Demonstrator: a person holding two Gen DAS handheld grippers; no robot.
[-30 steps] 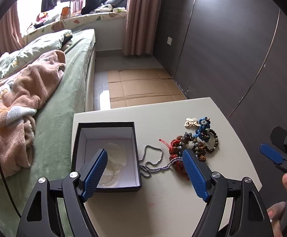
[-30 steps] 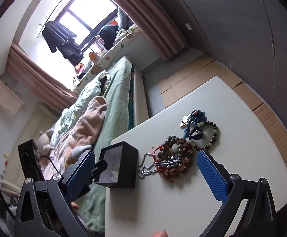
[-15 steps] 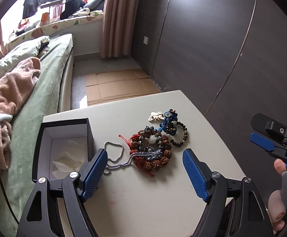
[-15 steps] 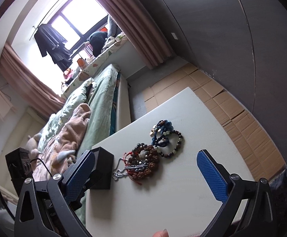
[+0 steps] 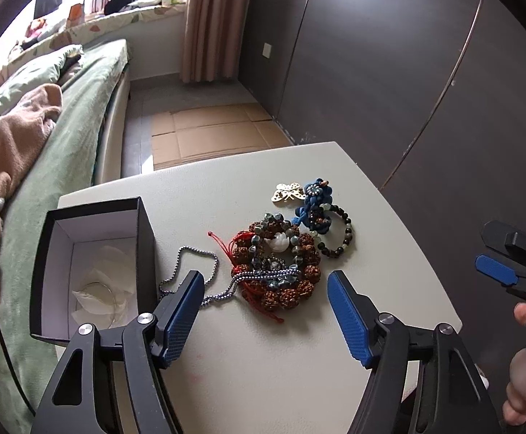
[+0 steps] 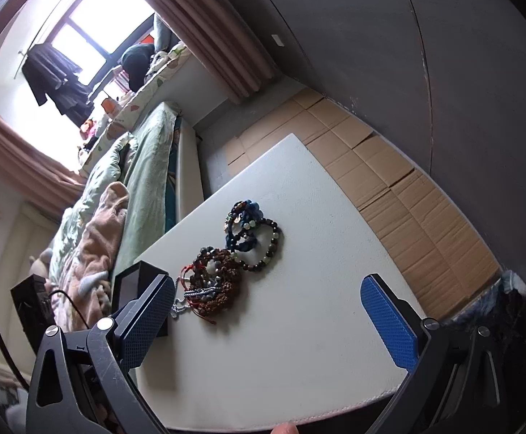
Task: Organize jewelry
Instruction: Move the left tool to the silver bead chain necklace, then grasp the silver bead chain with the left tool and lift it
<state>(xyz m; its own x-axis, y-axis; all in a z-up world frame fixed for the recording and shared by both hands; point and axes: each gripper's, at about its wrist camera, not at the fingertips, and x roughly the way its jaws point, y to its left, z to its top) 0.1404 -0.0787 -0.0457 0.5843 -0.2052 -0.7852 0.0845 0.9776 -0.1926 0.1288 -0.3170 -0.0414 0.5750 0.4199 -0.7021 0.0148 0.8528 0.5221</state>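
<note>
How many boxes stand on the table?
1: the black box, lid off, at the table's left edge beside the bed, left of the jewelry pile. None looks hidden.

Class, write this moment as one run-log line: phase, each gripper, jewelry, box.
phase: approach | left gripper: open, closing slightly, above jewelry pile | right gripper: open, empty | black box: open, beside pile

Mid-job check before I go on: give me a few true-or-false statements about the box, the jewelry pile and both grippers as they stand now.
1. The black box stands open. True.
2. The silver chain lies inside the box. False: it lies on the table, beside the box.
3. The left gripper holds a bracelet. False: its jaws have just been closing, but nothing is gripped.
4. The gold butterfly lies beside the blue knotted bracelet. True.
5. The right gripper is open. True.
</note>
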